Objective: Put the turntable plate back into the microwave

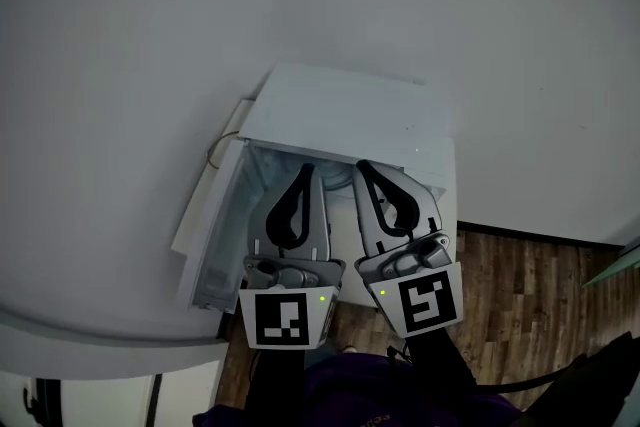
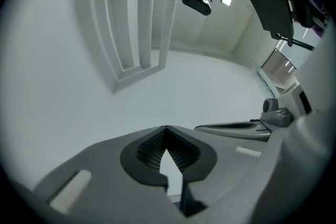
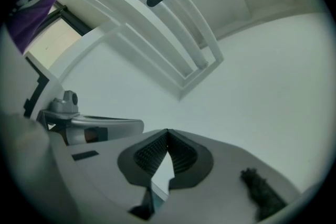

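While the two hand-held grippers sit side by side in front of the white box-shaped microwave (image 1: 345,110), we note its door (image 1: 212,215) hanging open to the left. Left gripper (image 1: 303,168): black ribbed jaws closed tip to tip, nothing between them. Right gripper (image 1: 362,166): the same, shut and empty. Turntable plate (image 1: 338,177): only a pale curved edge shows, inside the cavity, between the two sets of jaws; we cannot tell how it sits. Brown wooden plank floor (image 1: 530,285) lies near right.

Plain white wall (image 1: 150,35), dark wooden floor (image 1: 530,285)
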Demonstrator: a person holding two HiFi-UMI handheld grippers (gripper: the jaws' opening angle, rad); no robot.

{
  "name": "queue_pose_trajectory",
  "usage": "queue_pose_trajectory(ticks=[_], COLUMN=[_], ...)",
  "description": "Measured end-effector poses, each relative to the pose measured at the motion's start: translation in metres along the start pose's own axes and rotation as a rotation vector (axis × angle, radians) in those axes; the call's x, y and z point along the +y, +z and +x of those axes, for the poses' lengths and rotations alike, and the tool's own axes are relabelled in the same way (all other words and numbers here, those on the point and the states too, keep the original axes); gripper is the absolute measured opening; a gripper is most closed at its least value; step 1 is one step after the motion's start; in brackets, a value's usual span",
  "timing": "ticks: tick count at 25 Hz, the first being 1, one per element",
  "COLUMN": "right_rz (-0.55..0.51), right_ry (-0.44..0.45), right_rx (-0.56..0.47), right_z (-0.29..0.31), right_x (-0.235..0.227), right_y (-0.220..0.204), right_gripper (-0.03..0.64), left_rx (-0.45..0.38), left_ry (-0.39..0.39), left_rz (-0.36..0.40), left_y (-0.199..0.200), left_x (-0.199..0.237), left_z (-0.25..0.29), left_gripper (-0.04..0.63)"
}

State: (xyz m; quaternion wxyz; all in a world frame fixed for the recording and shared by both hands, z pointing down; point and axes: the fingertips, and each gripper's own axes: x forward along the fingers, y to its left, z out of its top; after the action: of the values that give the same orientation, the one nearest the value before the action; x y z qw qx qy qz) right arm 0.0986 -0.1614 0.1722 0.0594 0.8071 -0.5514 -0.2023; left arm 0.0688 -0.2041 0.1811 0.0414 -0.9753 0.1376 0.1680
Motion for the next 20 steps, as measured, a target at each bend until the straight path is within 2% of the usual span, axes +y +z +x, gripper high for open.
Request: queue_pose_trajectory(ticks=[6, 10, 20], right_rz=[-0.027, -0.035, -0.023], right_ry=[-0.026, -0.049, -0.044], right_rx=[-0.025, -0.049, -0.086], right_z=[-0.009, -0.014, -0.014], right_x=[-0.002, -0.006, -0.003], right_y=[0.013, 0.019, 0.025], right_gripper=[0.011, 0.011, 0.011], left_rx=[-0.013, -0.026, -0.021], left_ry=[-0.010, -0.006, -0.003], left_rz=[0.037, 0.024, 0.034], left_y=[0.011, 0.014, 0.015], left_x=[-0.010, -0.010, -0.006], left_z=[-0.005, -0.007, -0.013], left_gripper=[0.006, 0.006, 0.006])
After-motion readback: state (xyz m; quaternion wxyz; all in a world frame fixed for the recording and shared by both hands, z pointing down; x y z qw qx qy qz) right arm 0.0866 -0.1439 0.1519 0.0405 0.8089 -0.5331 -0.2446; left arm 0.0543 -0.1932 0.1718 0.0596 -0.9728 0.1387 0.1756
